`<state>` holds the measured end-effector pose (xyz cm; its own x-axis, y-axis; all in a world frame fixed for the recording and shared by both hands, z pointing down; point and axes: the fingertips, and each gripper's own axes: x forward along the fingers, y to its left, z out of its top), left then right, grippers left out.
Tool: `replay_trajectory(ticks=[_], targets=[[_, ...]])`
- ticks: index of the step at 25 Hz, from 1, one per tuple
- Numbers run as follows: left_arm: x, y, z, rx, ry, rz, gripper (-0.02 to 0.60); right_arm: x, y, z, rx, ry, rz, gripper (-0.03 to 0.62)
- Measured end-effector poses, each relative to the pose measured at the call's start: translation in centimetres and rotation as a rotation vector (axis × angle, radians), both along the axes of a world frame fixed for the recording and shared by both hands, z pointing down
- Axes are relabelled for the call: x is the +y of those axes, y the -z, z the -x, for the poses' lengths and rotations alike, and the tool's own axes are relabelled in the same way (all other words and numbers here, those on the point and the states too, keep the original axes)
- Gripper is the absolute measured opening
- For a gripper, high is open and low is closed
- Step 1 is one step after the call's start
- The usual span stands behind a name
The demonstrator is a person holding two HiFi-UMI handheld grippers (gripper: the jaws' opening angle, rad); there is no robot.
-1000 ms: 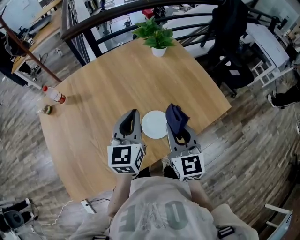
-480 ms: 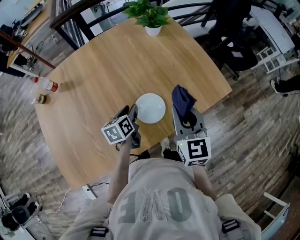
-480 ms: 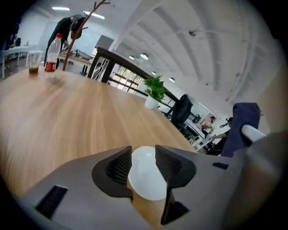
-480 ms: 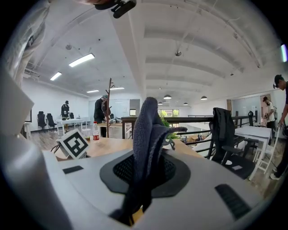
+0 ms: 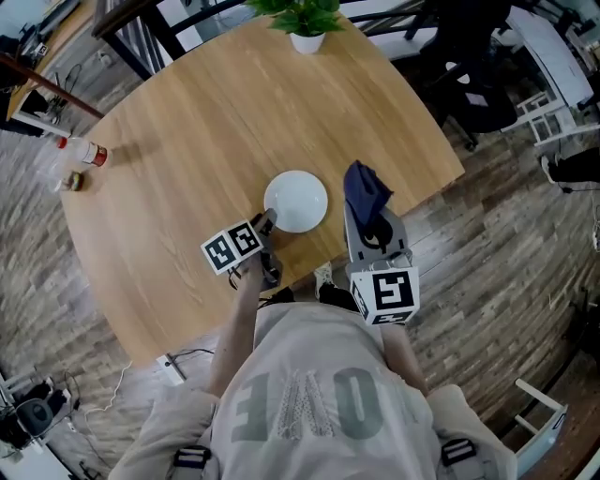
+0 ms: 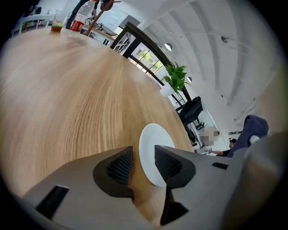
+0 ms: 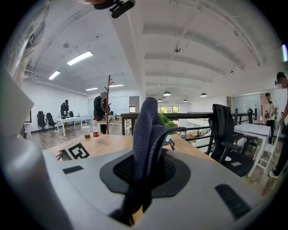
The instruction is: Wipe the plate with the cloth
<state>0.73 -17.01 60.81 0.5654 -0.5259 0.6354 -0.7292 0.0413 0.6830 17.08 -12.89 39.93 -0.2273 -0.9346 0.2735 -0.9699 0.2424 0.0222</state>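
Plate [image 5: 296,201]: round, plain white, shallow, with no visible marks. It lies flat on the table [image 5: 216,122], close to the near edge and somewhat right of centre.

Cloth [image 5: 365,194]: dark blue, bunched into a standing fold. It is held above the table just right of the plate and does not touch it.

Right hand-held gripper [image 5: 373,228]: jaws pinched on the lower part of the cloth, with the rest of the fabric rising out between them.

Left hand-held gripper [image 5: 265,225]: angled down at the plate's near-left rim. Its jaws are closing, and the left gripper view shows the rim between them with bare wood visible beside one pad, so no firm clamp can be read.

Clearances: the table is bare light wood to the far side and left of the plate. A potted plant [image 5: 302,19] stands at the far edge. A bottle [image 5: 86,152] with a red label stands at the left edge, well apart from the plate. The right corner of the table lies near the cloth, with wood floor and a dark chair [image 5: 469,56] beyond it
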Motion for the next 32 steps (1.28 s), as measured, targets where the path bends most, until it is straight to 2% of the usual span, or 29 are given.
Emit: replay_trajectory(ticks=[2,4,6,10,14,16,19,24,27,29,32], targets=[[-0.1,-0.1,-0.2,0.085,0.054,0.032,0.155,0.0,-0.2,0.0,0.003,-0.004,0.003,0.06],[-0.2,-0.2,-0.4,0.118,0.078,0.043,0.142,0.1,-0.3,0.1,0.004,-0.008,0.007,0.06],[-0.2,-0.3,-0.5,0.08,0.048,0.035,0.127,0.2,-0.3,0.1,0.004,-0.012,0.009,0.06],[0.1,-0.8,-0.4,0.022,0.024,0.039,0.048,0.4,-0.5,0.1,0.007,-0.016,0.015,0.06],[0.0,-0.9,-0.3,0.008,0.026,0.034,0.046,0.3,-1.2,0.4,0.055,0.001,0.035,0.06],[0.0,-1.0,-0.4,0.003,0.027,0.031,0.044,-0.1,-2.1,0.8,0.126,0.032,0.056,0.061],[0.0,-0.9,-0.4,0.006,0.024,0.031,0.043,-1.5,-5.0,1.0,0.309,0.115,0.11,0.06],[-0.1,-0.9,-0.6,0.006,0.022,0.032,0.043,-4.6,-11.6,2.0,0.579,0.336,0.244,0.06],[0.0,-0.9,-0.6,0.004,0.021,0.032,0.043,-5.6,-14.8,3.0,0.609,0.445,0.331,0.06],[0.1,-0.9,-0.7,0.003,0.019,0.031,0.043,-6.3,-16.2,3.0,0.601,0.465,0.38,0.06],[-0.1,-0.8,-0.7,0.009,0.018,0.03,0.043,-7.4,-17.9,2.4,0.677,0.468,0.425,0.06]])
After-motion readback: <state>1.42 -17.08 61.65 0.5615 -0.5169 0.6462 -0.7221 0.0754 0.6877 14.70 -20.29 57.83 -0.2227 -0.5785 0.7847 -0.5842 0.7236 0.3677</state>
